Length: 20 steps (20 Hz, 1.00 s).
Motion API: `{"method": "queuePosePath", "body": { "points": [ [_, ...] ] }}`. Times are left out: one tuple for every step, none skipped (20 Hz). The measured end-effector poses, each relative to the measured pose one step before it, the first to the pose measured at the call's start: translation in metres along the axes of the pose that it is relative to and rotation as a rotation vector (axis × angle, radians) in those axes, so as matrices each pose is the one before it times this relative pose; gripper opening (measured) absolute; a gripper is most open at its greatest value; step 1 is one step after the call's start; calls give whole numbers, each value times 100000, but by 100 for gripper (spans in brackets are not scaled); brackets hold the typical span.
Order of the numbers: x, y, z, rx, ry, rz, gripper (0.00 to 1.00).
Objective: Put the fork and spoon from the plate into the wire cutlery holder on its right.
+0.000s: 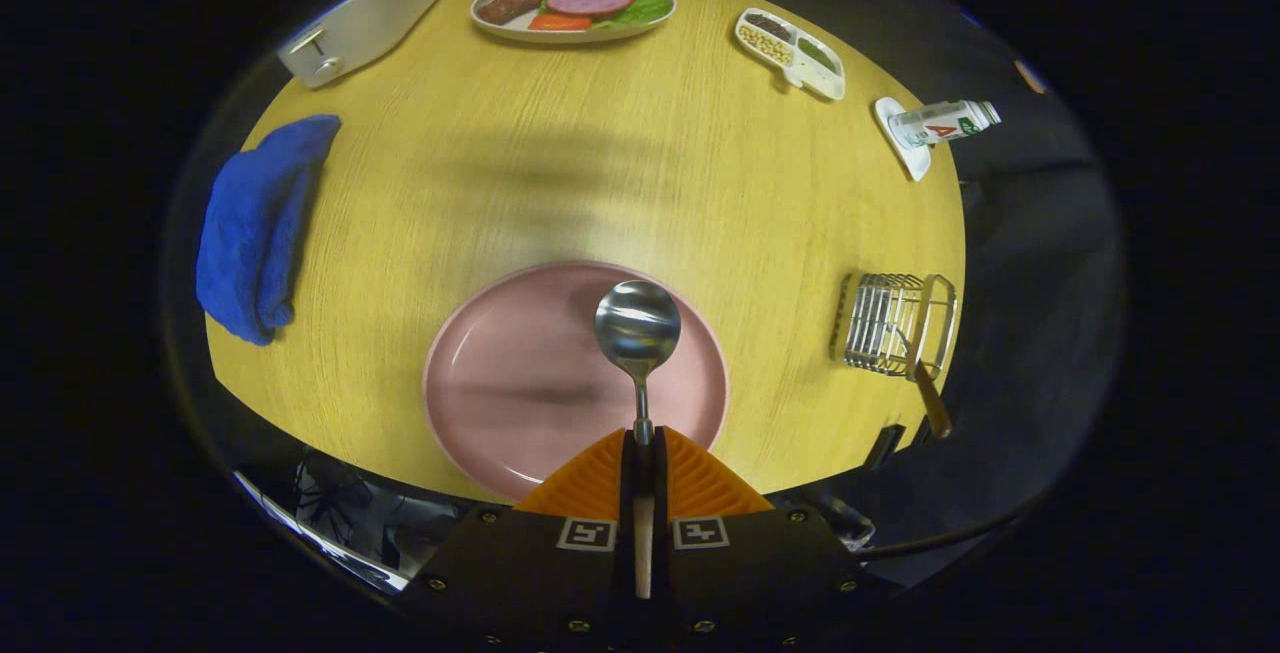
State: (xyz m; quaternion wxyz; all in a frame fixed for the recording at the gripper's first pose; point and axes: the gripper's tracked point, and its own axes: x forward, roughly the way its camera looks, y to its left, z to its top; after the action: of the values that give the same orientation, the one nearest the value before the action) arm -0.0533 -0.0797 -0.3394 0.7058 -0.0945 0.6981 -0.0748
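My gripper [641,441] is shut on the spoon [637,328], both fingers pressing its handle. The spoon's shiny bowl points forward and hangs above the pink plate [510,383], which lies just beyond the fingers with nothing on it. The wire cutlery holder [893,323] stands to the plate's right near the table's edge. A wooden-handled utensil [928,388], probably the fork, leans in the holder with its handle sticking out toward me.
A blue cloth [258,223] lies at the table's left side. Across the yellow round table [620,163] are a plate of food [573,3], a divided snack tray [790,53], a bottle on a white coaster [940,123] and a metal box [365,18].
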Motion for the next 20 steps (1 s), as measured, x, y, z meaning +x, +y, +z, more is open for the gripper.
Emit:
{"method": "queuePosePath", "body": {
  "points": [
    [-1101,-731,241,1625,-449,-1319,7],
    [-415,-1197,440,1550,-381,-1374,6],
    [-380,-1336,325,1632,-255,-1568,6],
    [-462,-1120,158,1765,-177,-1395,7],
    [-445,-1002,-127,2012,-184,-1308,7],
    [-409,-1124,121,2124,11,-1102,6],
    [-236,-1158,20,1877,124,-1091,7],
    [-290,-986,91,1897,311,-781,7],
    [-26,-921,43,1994,295,-555,7],
    [-15,-909,115,2016,227,-371,7],
    [22,-909,-48,1853,320,-242,6],
    [70,-941,16,1628,708,-339,6],
    [-67,-826,-146,1258,762,-423,7],
    [157,-826,51,965,903,-374,7],
    [380,-978,40,916,764,-275,7],
    [315,-796,61,987,722,-47,7],
    [410,-851,43,1034,704,-103,6],
    [307,-809,85,1201,861,-264,6],
    [314,-444,-27,785,984,-155,7],
    [339,-682,49,79,1069,-283,7]
  ]
}}
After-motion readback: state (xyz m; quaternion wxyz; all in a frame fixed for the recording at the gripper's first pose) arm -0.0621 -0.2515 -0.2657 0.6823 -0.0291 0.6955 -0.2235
